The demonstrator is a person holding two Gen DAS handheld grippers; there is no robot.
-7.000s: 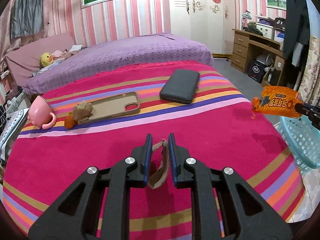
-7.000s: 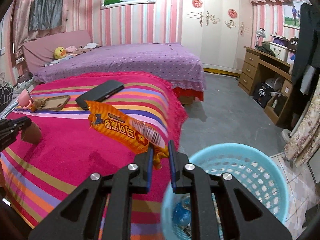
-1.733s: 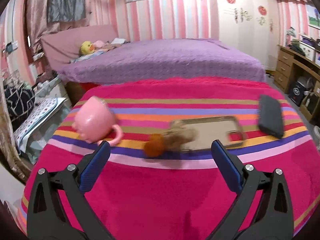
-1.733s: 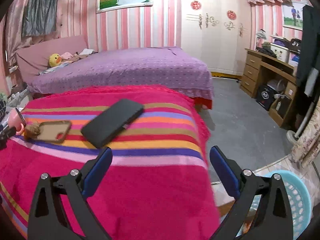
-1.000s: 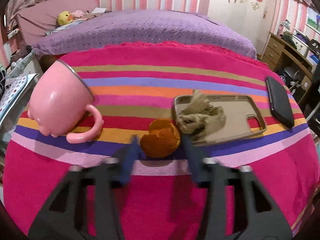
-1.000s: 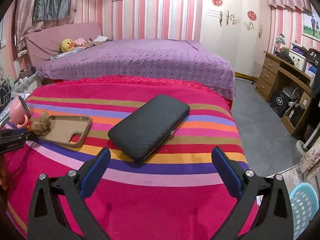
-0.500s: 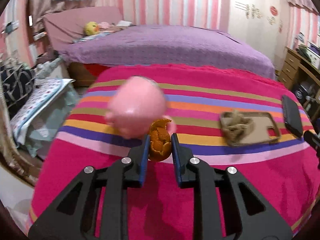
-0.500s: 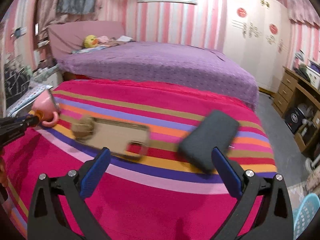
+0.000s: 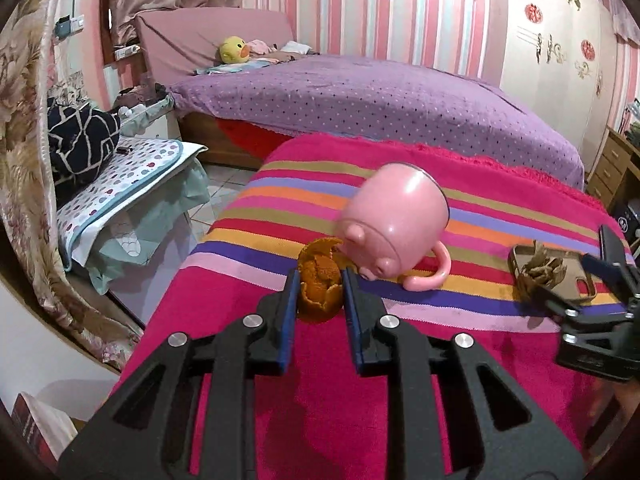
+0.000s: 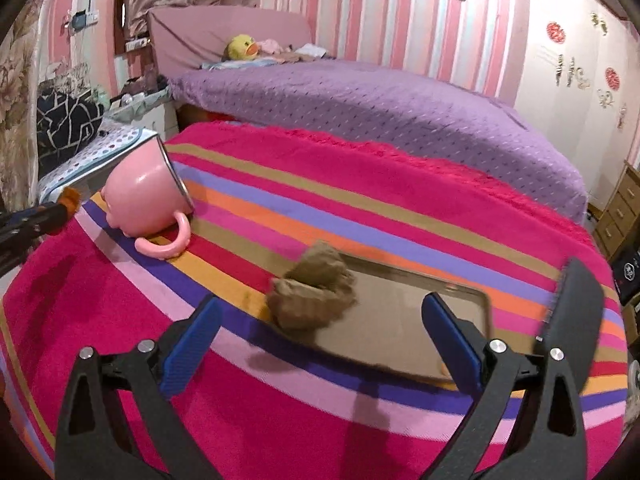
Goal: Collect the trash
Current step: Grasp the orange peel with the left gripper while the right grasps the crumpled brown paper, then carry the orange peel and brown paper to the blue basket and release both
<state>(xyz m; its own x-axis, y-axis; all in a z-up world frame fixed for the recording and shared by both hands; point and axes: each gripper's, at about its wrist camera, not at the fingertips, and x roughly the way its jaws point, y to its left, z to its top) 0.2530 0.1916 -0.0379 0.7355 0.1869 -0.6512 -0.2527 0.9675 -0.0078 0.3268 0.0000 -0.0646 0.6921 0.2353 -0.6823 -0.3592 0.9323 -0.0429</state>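
My left gripper [image 9: 320, 284] is shut on an orange peel [image 9: 320, 282] and holds it above the striped blanket [image 9: 328, 392], in front of the pink mug [image 9: 394, 226]. The peel also shows in the right wrist view [image 10: 71, 197] at the far left. My right gripper [image 10: 318, 324] is open wide, its blue pads either side of a crumpled brown paper wad [image 10: 314, 292]. The wad lies on the left end of a tan phone case [image 10: 400, 320]. In the left wrist view the wad [image 9: 540, 268] sits between the right gripper's fingers [image 9: 600, 266].
The pink mug [image 10: 144, 196] lies on its side to the left of the wad. A black case [image 10: 576, 296] lies at the right edge of the phone case. A purple bed [image 9: 360, 96] is behind. A polka-dot stool [image 9: 120, 176] stands left of the blanket.
My left gripper has lifted the orange peel and swung left, so the mug now sits to its right. My right gripper has moved forward and down around the paper wad.
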